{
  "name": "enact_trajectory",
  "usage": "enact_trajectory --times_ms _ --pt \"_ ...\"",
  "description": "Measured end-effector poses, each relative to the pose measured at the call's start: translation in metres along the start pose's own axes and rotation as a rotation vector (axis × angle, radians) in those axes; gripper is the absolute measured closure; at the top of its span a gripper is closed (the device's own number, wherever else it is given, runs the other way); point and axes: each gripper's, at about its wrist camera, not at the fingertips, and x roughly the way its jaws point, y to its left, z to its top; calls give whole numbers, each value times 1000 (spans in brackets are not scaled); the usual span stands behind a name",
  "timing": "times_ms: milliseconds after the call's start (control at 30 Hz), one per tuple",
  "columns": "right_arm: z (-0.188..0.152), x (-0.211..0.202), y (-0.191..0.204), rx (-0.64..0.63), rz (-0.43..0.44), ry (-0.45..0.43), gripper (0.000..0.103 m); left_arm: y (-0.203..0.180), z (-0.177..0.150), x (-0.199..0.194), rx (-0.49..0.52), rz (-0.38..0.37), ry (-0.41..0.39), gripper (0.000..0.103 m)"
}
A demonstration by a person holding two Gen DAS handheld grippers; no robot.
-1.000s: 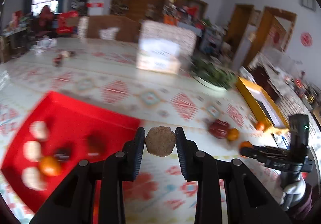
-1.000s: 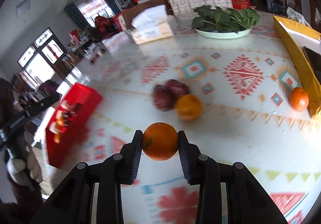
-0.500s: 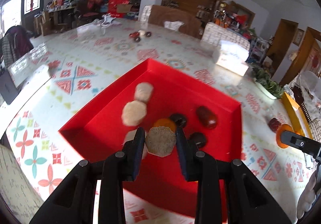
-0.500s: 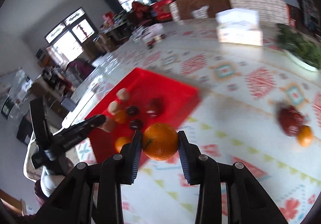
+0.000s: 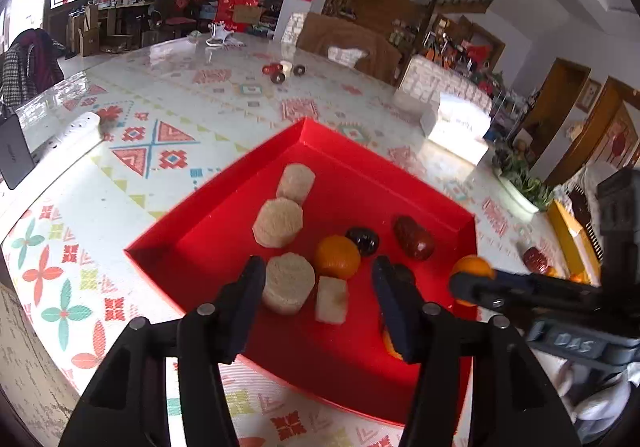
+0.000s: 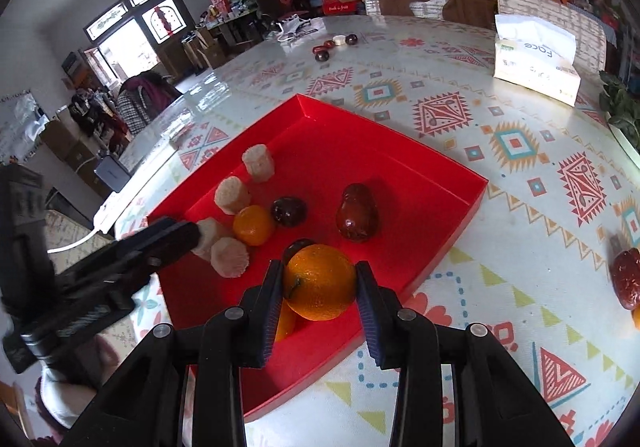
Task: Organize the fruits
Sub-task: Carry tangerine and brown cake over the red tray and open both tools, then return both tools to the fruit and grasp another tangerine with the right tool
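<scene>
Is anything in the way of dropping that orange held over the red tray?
Partly. The orange in the right gripper hangs over the red tray, but another orange and a dark fruit lie just beneath. Bare tray floor shows to the right.

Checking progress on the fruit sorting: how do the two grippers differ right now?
The left gripper has its jaws opening, empty, with a pale ridged cake piece lying loose below; the right gripper is clamped on a round orange tangerine. Both hover over the red tray.

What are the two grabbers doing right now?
Left gripper: jaws opening, beige piece loose between them, in the red tray.
Right gripper: closed on an orange.
</scene>
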Motion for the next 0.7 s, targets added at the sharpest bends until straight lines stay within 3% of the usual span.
enact_trajectory --times_ms 167,500,700 --pt "-1 -8 0 17 12 -22 63 -2 4 -13 -7 -12 -37 36" --pt "-11 -48 -7 19 -8 -112 60 -24 3 -35 19 -52 -73 31" --pt "-28 -85 -38 63 -51 -166 59 -56 2 -39 76 -76 -76 31"
